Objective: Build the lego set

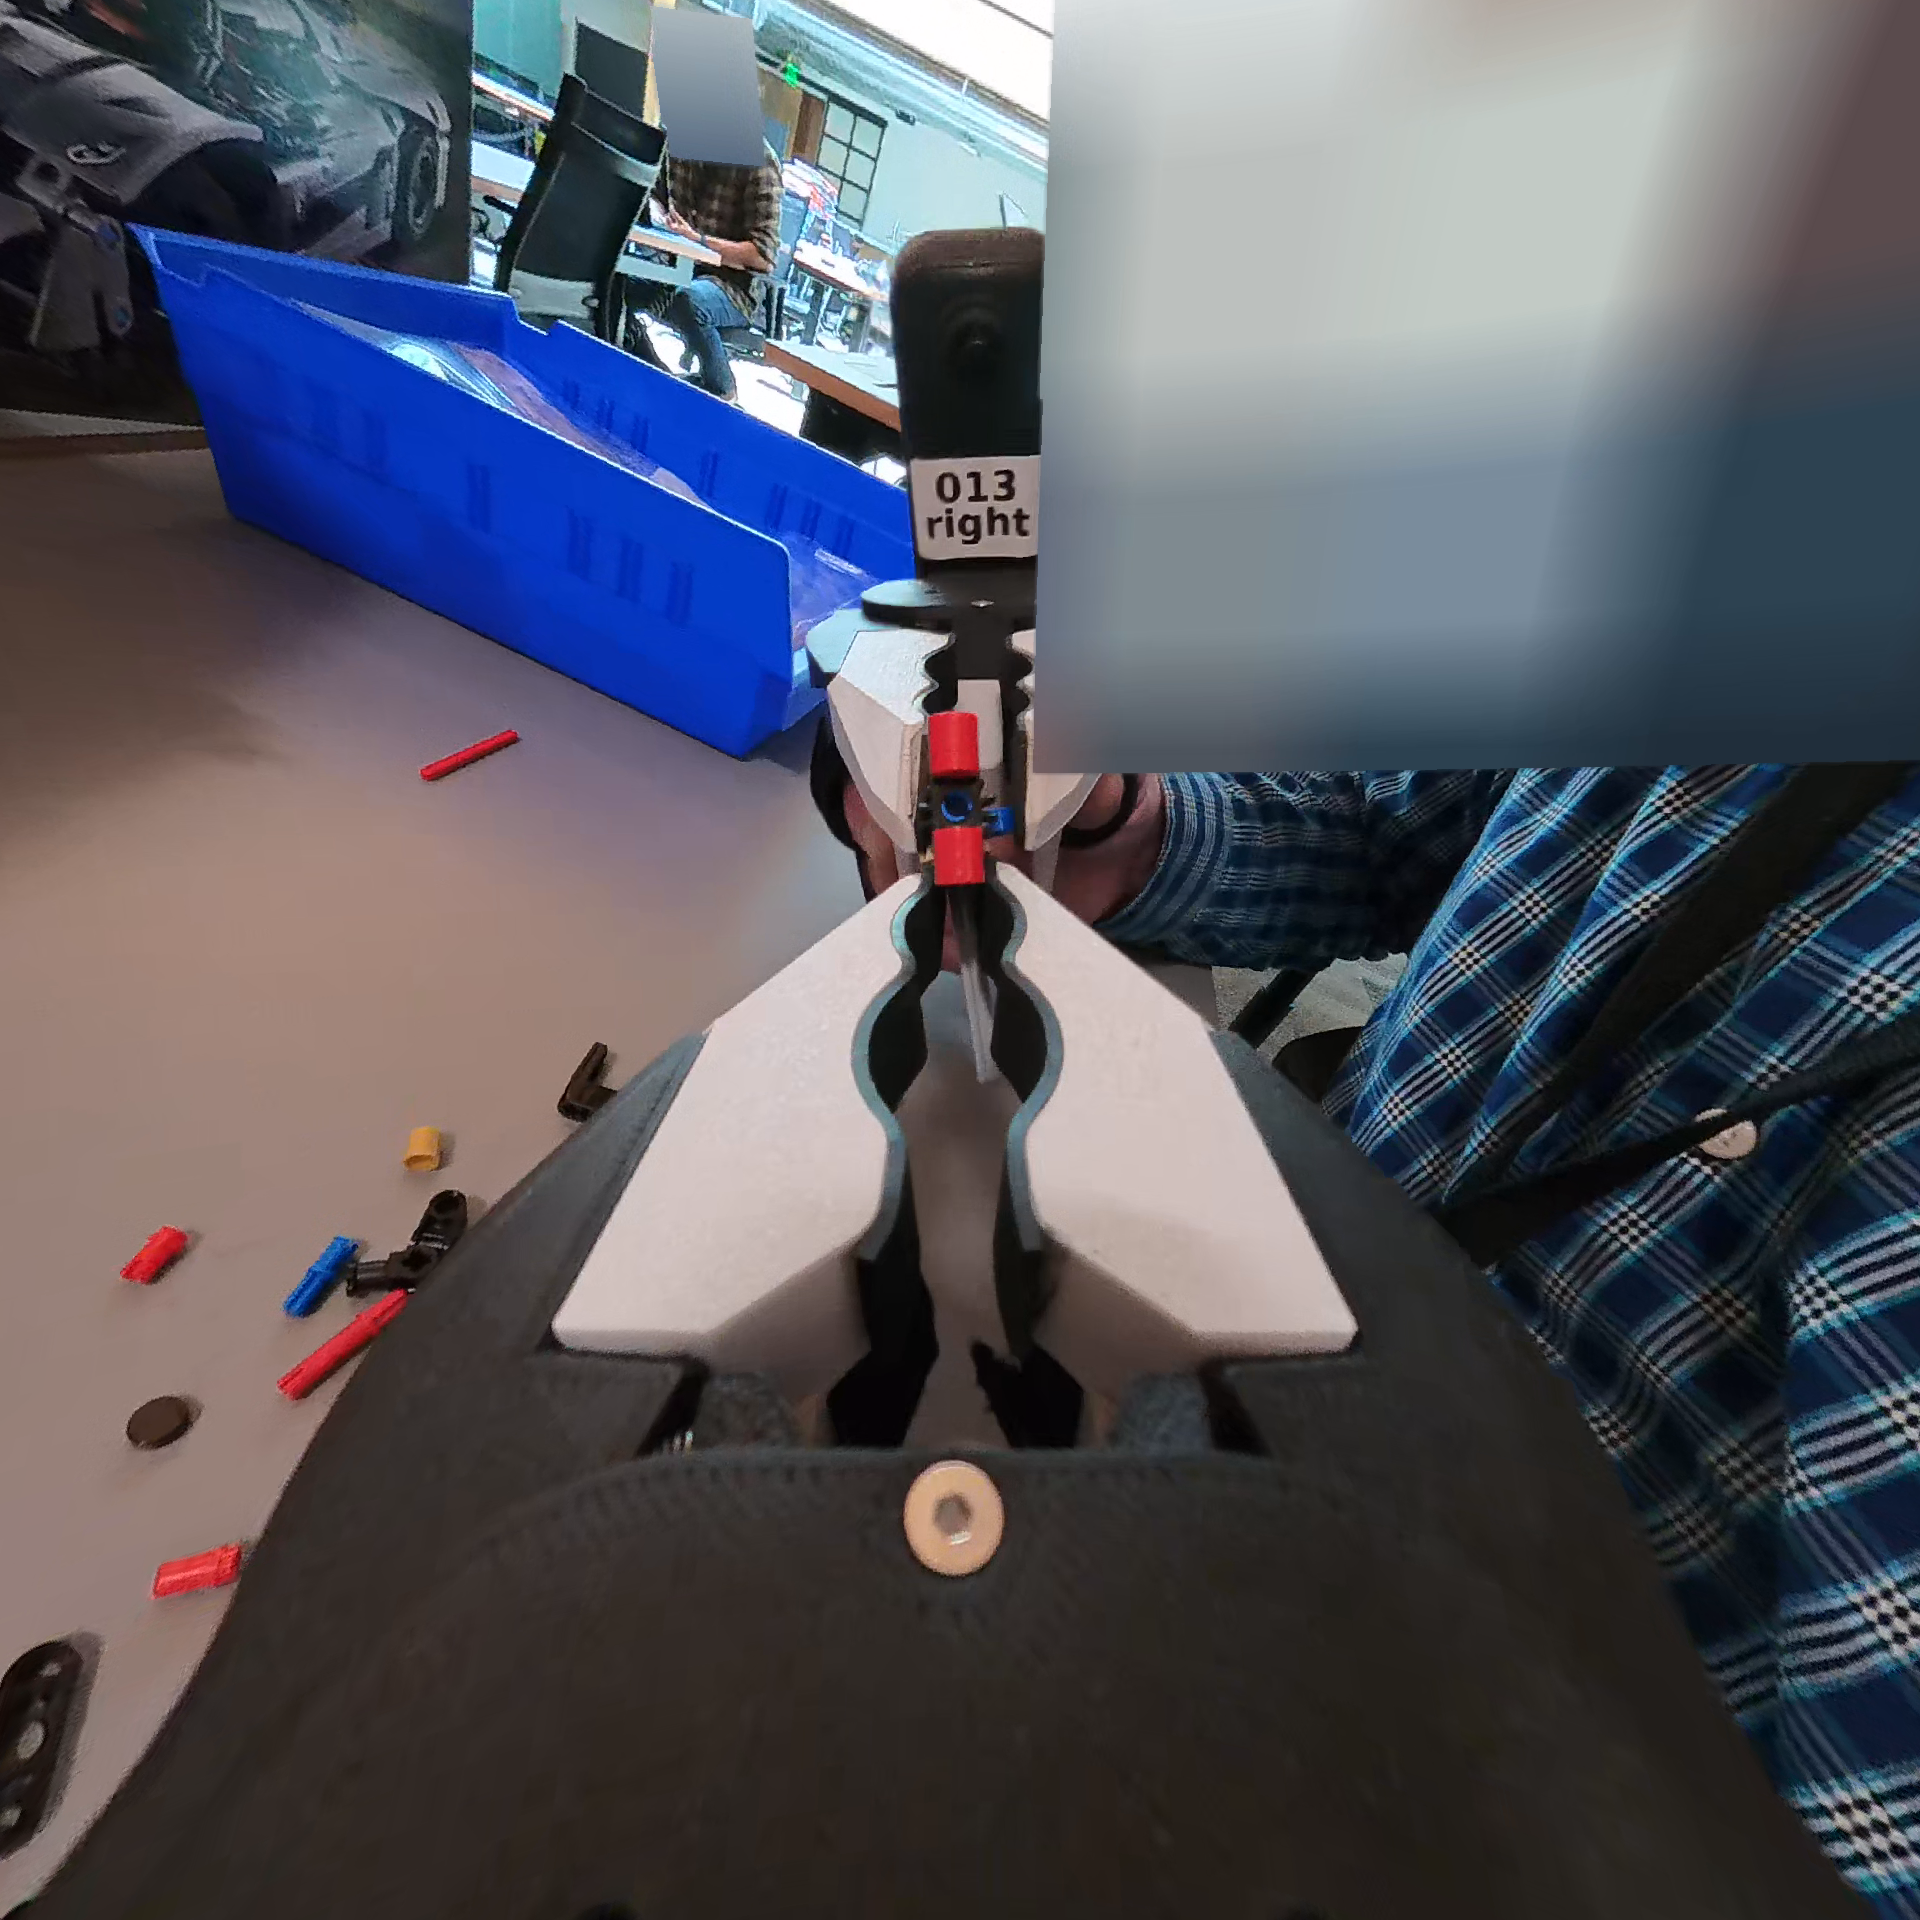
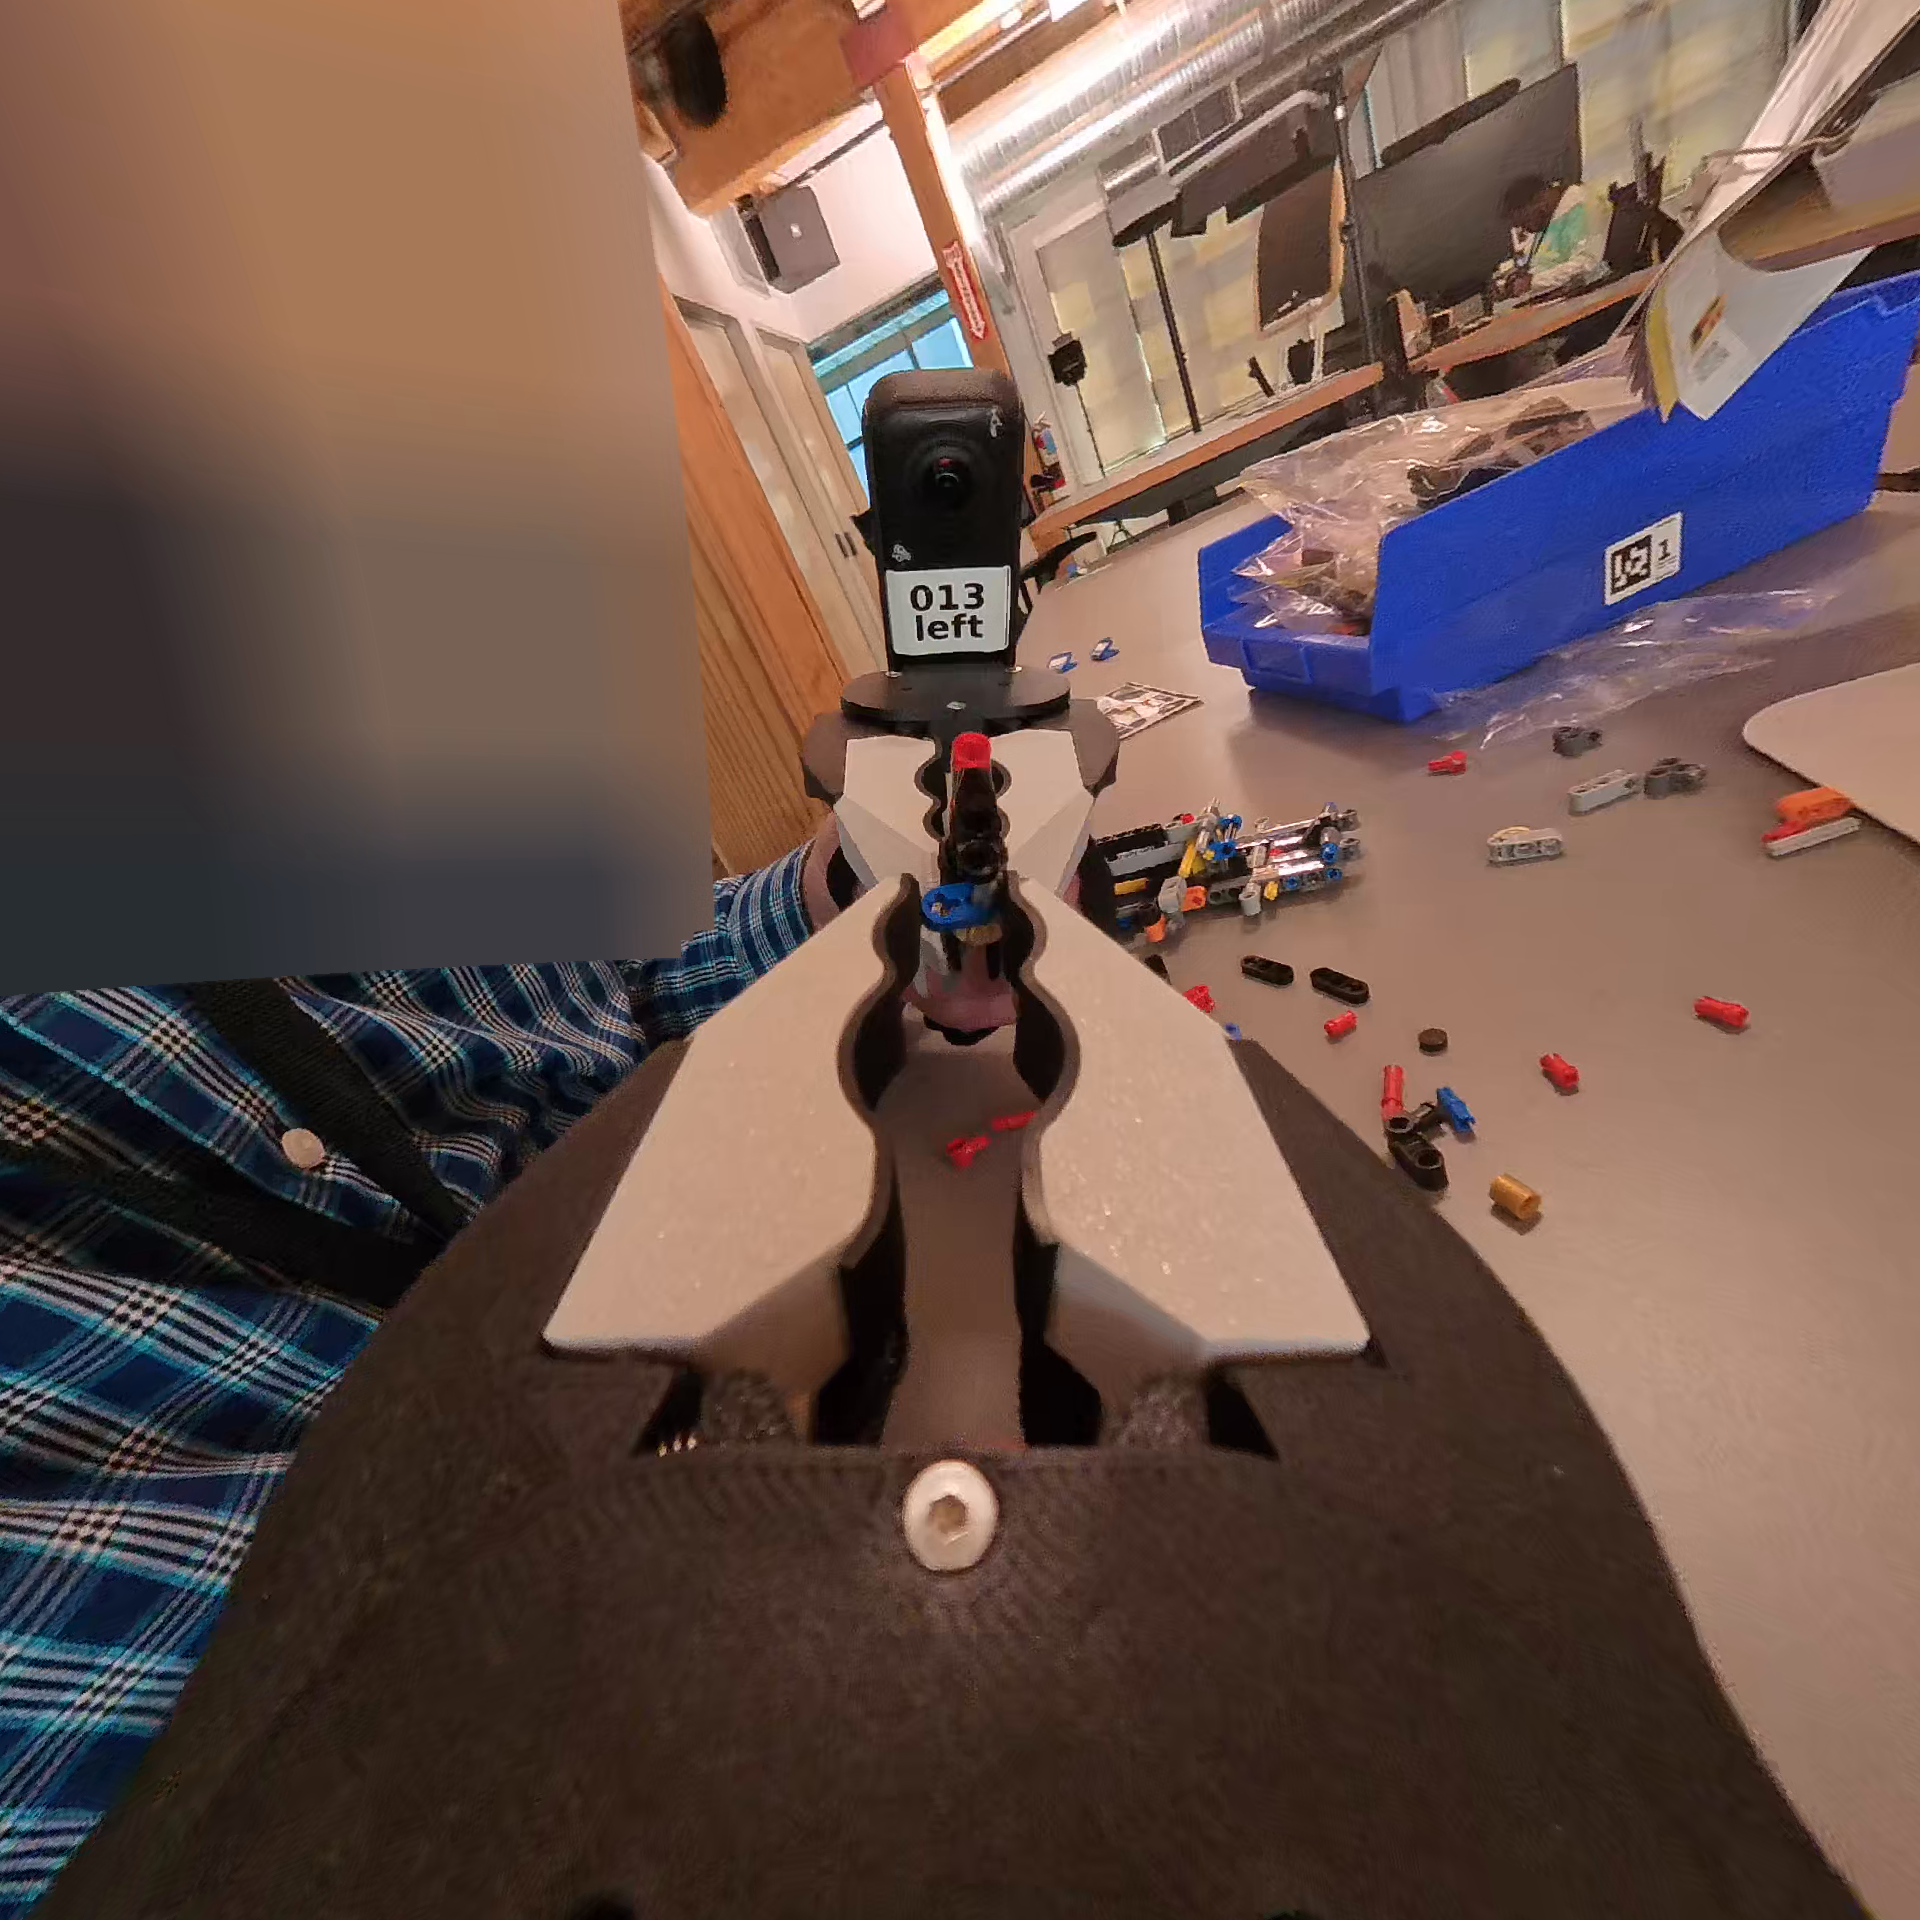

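Observation:
A small lego sub-assembly point(image 1: 957, 805) of red bushes, a black connector and a blue pin is held in the air between my two grippers, which face each other tip to tip. My left gripper point(image 1: 956, 885) is shut on its near end, with a thin grey axle point(image 1: 979, 1003) between the fingers. My right gripper point(image 1: 964, 764) grips it from the far side. In the right wrist view my right gripper point(image 2: 961, 891) is shut around the blue piece point(image 2: 951, 904). My left gripper point(image 2: 971, 795) holds the black part with the red tip point(image 2: 971, 750).
A part-built chassis point(image 2: 1226, 852) lies on the grey table point(image 2: 1558, 1351). Loose red, blue, black and yellow pieces point(image 2: 1455, 1132) are scattered around it, and also show in the left wrist view point(image 1: 343, 1278). A blue bin point(image 2: 1538, 561) holds plastic bags. A plaid sleeve point(image 1: 1299, 862) is close by. Left and right tips are no more than a few centimetres apart.

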`<action>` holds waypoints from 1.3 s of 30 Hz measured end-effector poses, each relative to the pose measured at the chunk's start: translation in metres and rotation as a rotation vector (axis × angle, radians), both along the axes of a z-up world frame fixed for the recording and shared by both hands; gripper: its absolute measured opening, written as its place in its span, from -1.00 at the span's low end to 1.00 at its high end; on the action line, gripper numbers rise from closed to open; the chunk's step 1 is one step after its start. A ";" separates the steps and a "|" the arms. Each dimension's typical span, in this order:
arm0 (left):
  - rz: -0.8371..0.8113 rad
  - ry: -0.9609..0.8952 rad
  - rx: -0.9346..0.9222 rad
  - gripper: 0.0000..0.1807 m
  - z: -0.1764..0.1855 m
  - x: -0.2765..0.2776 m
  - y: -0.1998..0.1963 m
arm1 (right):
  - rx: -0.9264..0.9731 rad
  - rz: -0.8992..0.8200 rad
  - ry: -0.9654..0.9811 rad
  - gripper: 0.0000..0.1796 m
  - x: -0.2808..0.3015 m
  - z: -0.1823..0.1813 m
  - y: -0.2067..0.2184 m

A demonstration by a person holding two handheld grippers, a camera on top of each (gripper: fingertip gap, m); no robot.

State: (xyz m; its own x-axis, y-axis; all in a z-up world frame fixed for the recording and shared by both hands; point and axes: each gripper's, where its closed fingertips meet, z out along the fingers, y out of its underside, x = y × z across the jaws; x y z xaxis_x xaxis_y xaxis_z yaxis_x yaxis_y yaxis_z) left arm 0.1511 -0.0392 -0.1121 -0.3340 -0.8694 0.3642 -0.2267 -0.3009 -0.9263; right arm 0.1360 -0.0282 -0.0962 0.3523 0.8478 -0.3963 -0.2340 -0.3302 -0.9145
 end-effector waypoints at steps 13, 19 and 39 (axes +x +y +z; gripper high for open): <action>-0.028 -0.017 -0.049 -0.95 0.002 0.001 -0.002 | -0.034 0.045 0.037 -0.86 -0.001 -0.001 -0.001; -0.023 -0.024 -0.060 -0.94 0.005 0.003 0.000 | -0.017 0.025 0.043 -0.86 0.001 0.002 0.000; 0.081 0.033 -0.036 -0.95 0.005 0.015 0.014 | -0.020 -0.023 -0.100 -0.78 0.021 0.015 0.023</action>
